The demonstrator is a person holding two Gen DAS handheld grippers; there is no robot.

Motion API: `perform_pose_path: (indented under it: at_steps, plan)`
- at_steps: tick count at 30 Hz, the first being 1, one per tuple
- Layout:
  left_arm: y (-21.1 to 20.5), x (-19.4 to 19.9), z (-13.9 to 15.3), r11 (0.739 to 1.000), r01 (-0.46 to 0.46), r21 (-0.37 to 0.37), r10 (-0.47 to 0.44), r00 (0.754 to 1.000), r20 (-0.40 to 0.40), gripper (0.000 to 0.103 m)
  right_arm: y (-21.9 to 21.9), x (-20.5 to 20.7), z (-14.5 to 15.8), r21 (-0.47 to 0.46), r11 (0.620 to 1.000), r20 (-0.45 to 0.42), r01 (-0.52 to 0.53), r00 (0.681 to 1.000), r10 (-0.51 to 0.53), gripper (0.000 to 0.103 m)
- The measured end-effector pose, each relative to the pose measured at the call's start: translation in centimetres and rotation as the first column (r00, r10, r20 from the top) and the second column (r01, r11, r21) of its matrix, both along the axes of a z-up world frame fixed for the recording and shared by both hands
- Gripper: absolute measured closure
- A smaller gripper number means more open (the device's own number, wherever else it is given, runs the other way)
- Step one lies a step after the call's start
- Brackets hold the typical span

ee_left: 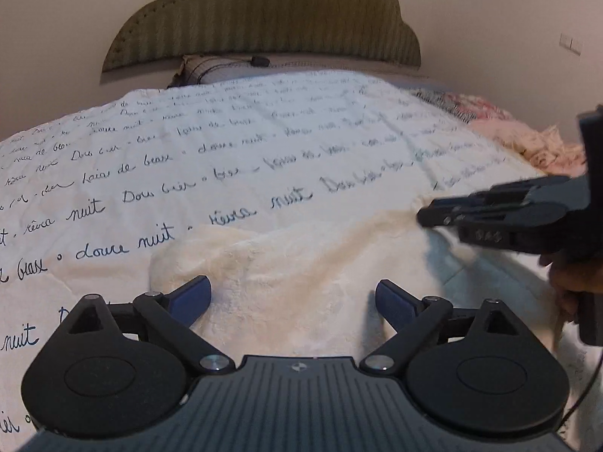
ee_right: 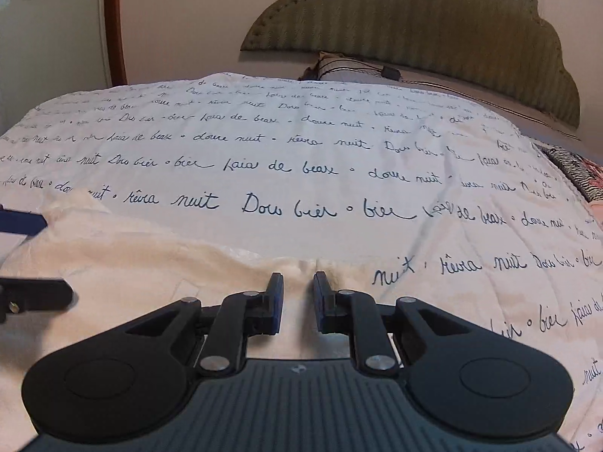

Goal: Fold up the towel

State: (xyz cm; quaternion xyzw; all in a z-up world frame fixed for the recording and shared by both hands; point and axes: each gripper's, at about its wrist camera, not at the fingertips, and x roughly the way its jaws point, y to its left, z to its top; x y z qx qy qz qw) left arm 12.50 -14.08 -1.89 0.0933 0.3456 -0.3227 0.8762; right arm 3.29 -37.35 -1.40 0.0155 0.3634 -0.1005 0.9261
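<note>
A cream fluffy towel (ee_left: 294, 256) lies on a white bed cover (ee_left: 226, 143) printed with dark script. My left gripper (ee_left: 292, 293) hovers over the towel's near part with its blue pads far apart and nothing gripped between them. My right gripper (ee_left: 427, 219) reaches in from the right, its jaws nearly together on the towel's far right edge. In the right wrist view the right gripper (ee_right: 298, 282) pinches a small pucker at the far edge of the towel (ee_right: 132, 263). The left gripper (ee_right: 56, 258) shows at that view's left border.
A padded green headboard (ee_left: 264, 19) and a pillow (ee_left: 215, 69) stand at the bed's far end. Pink patterned bedding (ee_left: 527, 139) lies at the right side. A hand (ee_left: 573, 278) grips the right tool's handle. The printed cover (ee_right: 301, 150) stretches beyond the towel.
</note>
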Motion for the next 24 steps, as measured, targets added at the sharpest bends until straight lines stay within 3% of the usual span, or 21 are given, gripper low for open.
perform_pose_path:
  at_steps: [2, 4, 7, 8, 10, 12, 14, 17, 18, 20, 22, 24]
  plan:
    - [0.2, -1.1, 0.0, 1.000, -0.003, 0.015, 0.002, 0.998, 0.068, 0.010, 0.4, -1.3, 0.8, -0.005, 1.000, 0.044, 0.005, 0.999, -0.005, 0.086]
    - [0.8, -2.2, 0.5, 0.999, -0.006, -0.033, 0.010, 0.994, 0.105, 0.008, 1.1, -2.6, 1.4, 0.024, 0.998, 0.074, -0.052, 0.996, 0.050, 0.086]
    - [0.9, -2.2, -0.2, 0.999, 0.015, -0.036, -0.015, 1.000, 0.016, 0.006, 1.8, -3.5, 0.5, 0.030, 0.995, 0.021, -0.098, 0.995, 0.098, 0.083]
    - [0.5, -2.3, -0.8, 1.000, 0.018, 0.005, -0.018, 1.000, 0.016, 0.006, 1.9, -3.7, -0.1, 0.006, 0.994, -0.002, -0.105, 0.994, 0.105, 0.083]
    - [0.5, -3.5, -1.2, 0.998, 0.002, 0.068, -0.006, 0.998, 0.069, 0.007, 1.3, -4.7, -0.4, 0.043, 0.996, 0.018, -0.084, 0.996, 0.083, 0.082]
    - [1.3, -4.8, -0.6, 0.999, -0.020, 0.047, 0.016, 0.996, 0.085, 0.008, 1.4, -6.4, 0.4, 0.055, 0.997, 0.061, -0.046, 0.997, 0.042, 0.081]
    - [2.4, -5.7, -0.3, 0.999, -0.025, -0.019, 0.026, 0.999, 0.037, 0.007, 2.0, -8.3, 1.0, 0.072, 0.996, 0.088, -0.059, 0.995, 0.053, 0.079]
    - [2.5, -7.1, -1.0, 1.000, -0.027, -0.012, 0.027, 1.000, 0.008, 0.006, 3.6, -10.1, 0.7, 0.108, 0.987, 0.089, -0.117, 0.990, 0.108, 0.061]
    - [2.4, -7.9, -1.3, 0.999, -0.030, 0.018, 0.029, 0.999, 0.041, 0.005, 4.3, -10.6, 0.4, 0.098, 0.986, 0.085, -0.137, 0.988, 0.128, 0.046]
    - [2.0, -9.7, -1.9, 0.997, -0.046, 0.064, 0.037, 0.991, 0.132, 0.003, 5.9, -11.4, -0.3, 0.050, 0.985, 0.088, -0.165, 0.983, 0.161, 0.030]
    - [2.0, -10.5, -2.5, 0.994, -0.087, 0.059, 0.075, 0.981, 0.177, 0.000, 6.7, -11.9, -1.1, 0.009, 0.988, 0.116, -0.157, 0.981, 0.155, 0.027]
    - [2.3, -10.6, -2.9, 0.992, -0.120, 0.030, 0.113, 0.978, 0.176, 0.000, 6.2, -12.1, -1.7, 0.047, 0.989, 0.160, -0.143, 0.978, 0.134, 0.024]
